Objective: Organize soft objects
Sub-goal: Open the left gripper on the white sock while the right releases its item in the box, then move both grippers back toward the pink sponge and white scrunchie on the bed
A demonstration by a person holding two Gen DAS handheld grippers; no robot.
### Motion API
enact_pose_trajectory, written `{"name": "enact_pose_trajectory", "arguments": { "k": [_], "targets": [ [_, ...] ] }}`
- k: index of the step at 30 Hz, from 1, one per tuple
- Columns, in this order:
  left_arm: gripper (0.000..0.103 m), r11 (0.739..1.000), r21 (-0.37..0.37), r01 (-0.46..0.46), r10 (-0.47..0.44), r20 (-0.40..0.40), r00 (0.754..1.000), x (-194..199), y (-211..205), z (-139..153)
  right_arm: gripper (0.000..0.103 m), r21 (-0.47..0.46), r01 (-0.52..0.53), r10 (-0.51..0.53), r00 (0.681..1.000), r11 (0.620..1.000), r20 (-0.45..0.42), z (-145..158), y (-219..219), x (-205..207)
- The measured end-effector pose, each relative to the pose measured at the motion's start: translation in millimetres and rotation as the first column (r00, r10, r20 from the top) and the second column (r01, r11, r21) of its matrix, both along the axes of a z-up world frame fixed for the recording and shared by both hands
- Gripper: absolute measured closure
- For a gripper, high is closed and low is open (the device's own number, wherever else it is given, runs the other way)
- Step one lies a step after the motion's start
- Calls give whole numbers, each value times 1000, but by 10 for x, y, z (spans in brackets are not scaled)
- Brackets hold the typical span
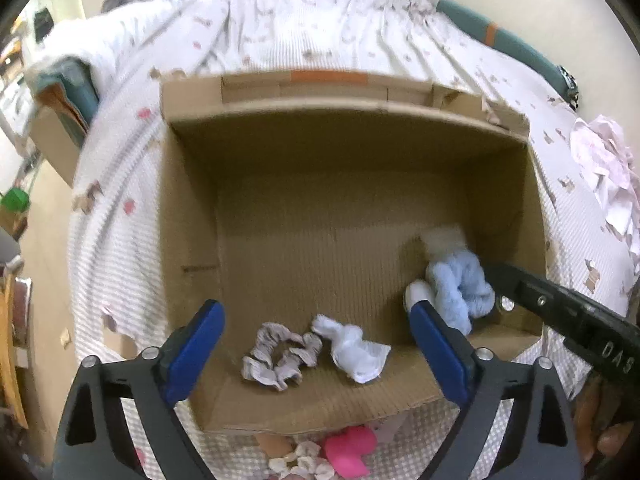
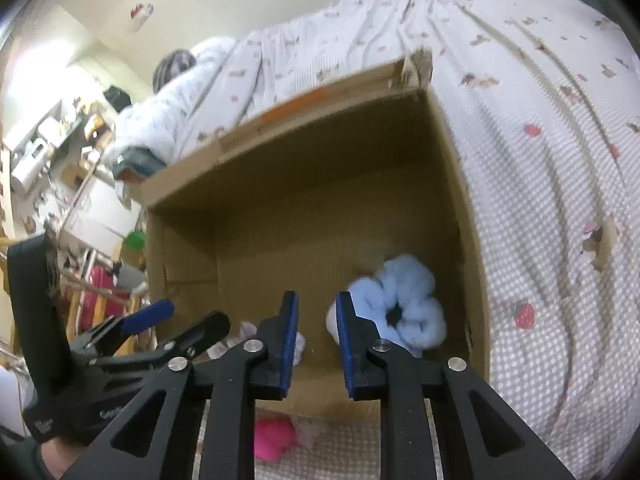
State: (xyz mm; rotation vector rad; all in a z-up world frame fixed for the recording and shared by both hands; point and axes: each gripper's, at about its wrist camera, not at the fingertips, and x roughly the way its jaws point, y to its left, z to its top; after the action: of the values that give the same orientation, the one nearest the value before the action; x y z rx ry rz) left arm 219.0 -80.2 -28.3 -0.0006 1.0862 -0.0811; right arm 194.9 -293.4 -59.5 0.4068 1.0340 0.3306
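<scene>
An open cardboard box (image 1: 360,108) lies on the bed. On its floor lie a grey-striped scrunchie (image 1: 280,356), a crumpled white sock (image 1: 356,348) and a fluffy light blue scrunchie (image 1: 460,288). My left gripper (image 1: 314,312) hangs over the box's near end, open wide, with the grey scrunchie and the white sock below the gap and untouched. My right gripper (image 2: 317,298) stands a little open with nothing between its pads. The light blue scrunchie (image 2: 404,300) rests just to the right of its right finger, in the near right corner of the box (image 2: 280,128).
A bright pink soft thing (image 1: 348,452) and a cream scrunchie (image 1: 304,460) lie on the dotted bedcover in front of the box. A pile of pale pink cloth (image 1: 604,168) sits at the right. Folded bedding (image 1: 100,48) is heaped at the far left.
</scene>
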Motion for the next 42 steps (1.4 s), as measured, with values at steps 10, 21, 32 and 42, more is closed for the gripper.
{"name": "enact_pose_trajectory", "arguments": {
  "k": [10, 21, 32, 42],
  "targets": [
    [8, 999, -23, -23, 24, 49, 999, -102, 174, 213, 17, -18, 71, -68, 990, 997, 127, 287, -85, -125],
    [8, 999, -27, -39, 41, 96, 994, -295, 246, 481, 17, -87, 97, -87, 990, 991, 109, 324, -113, -331],
    [8, 996, -6, -89, 89, 104, 991, -604, 478, 525, 17, -149, 90, -77, 993, 985, 95, 323, -96, -600],
    [8, 995, 23, -92, 90, 87, 992, -932, 579, 458, 17, -165, 51, -35, 994, 985, 100, 377, 45, -874]
  ]
}}
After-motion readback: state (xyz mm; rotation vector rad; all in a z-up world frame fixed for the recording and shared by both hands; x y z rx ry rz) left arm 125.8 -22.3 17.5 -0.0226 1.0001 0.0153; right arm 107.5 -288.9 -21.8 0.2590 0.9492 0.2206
